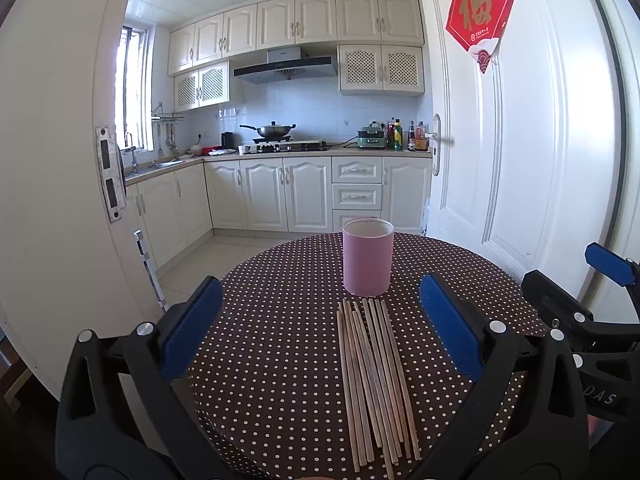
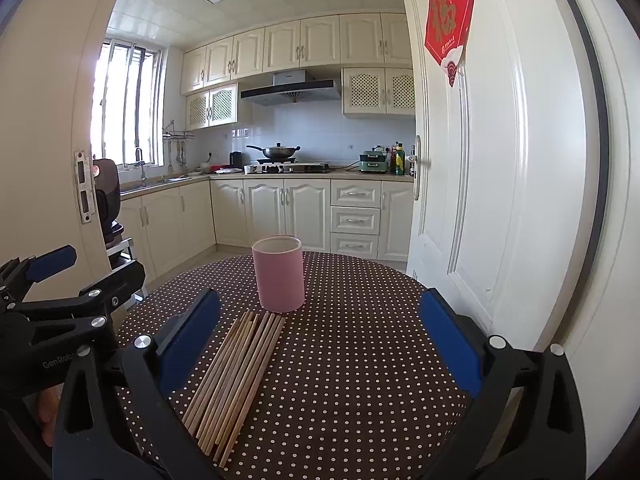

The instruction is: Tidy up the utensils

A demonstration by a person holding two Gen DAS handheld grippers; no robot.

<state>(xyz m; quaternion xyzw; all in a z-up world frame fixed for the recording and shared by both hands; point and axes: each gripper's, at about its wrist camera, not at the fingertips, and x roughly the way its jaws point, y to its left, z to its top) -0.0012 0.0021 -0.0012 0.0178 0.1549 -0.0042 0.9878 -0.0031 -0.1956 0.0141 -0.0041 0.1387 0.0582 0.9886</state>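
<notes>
A pink cylindrical holder (image 1: pixel 367 257) (image 2: pixel 279 274) stands upright on a round table with a brown polka-dot cloth (image 1: pixel 280 320) (image 2: pixel 360 340). Several wooden chopsticks (image 1: pixel 374 376) (image 2: pixel 236 380) lie side by side on the cloth just in front of the holder. My left gripper (image 1: pixel 320 320) hovers open above the chopsticks, its blue pads (image 1: pixel 192 324) wide apart and nothing between them. My right gripper (image 2: pixel 320 336) is open too, to the right of the chopsticks, with nothing held. Each gripper shows at the edge of the other's view: the right gripper (image 1: pixel 612 268), the left gripper (image 2: pixel 56 258).
A white door (image 1: pixel 520 160) with a red paper decoration (image 1: pixel 480 12) stands open close to the table's right side. A white door frame (image 1: pixel 60 160) is on the left. Behind the table lies a kitchen with cream cabinets (image 1: pixel 288 196), a stove and wok (image 1: pixel 272 130).
</notes>
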